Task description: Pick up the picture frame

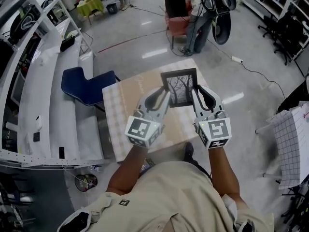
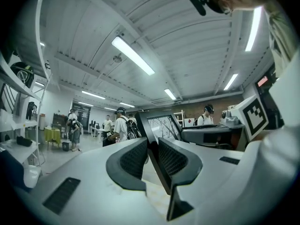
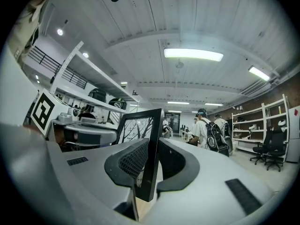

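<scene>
Readable text: none in any of the three views.
Left marker cube (image 1: pixel 143 131): a black-and-white square pattern, with no letters or digits.
Right marker cube (image 1: pixel 214 133): a square pattern of the same kind (also seen side-on from the left gripper view).
Picture frame (image 1: pixel 180 88): shows bare branches, with no caption or lettering.
Shirt patch (image 1: pixel 124 202): a small dark patch with a pale mark, too small to read.
Table top (image 1: pixel 140 81): faint script-like marks near the far edge, not legible.
Red panel (image 2: pixel 262 81): lit, blurred, unreadable.
</scene>
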Available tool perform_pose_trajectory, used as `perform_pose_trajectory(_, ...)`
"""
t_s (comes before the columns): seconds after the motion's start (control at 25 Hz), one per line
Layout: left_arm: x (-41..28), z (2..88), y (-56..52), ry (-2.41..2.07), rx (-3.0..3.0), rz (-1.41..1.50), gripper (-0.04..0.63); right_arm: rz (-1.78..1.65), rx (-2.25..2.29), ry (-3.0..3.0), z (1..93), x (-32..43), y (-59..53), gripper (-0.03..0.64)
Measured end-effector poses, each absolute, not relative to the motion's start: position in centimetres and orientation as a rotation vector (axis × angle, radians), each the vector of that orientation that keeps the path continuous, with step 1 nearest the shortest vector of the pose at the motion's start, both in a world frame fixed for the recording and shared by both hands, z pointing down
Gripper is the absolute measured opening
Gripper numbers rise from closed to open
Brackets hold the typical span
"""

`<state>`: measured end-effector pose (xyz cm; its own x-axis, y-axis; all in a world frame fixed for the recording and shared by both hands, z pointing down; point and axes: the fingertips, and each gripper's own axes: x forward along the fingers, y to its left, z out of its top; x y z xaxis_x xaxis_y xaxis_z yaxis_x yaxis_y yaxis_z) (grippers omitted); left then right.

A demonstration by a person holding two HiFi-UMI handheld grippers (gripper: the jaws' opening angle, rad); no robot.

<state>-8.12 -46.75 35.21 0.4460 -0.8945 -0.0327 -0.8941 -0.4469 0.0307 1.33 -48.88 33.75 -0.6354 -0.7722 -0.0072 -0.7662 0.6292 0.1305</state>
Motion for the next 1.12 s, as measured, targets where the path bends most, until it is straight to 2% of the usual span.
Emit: perform_pose_trajectory(1.12,-7.5,29.1,-37.5,-1.734,2.859,-0.141,0.075,-0.412,1.361,-2.815,27.9,1.7,-39.7,0.074)
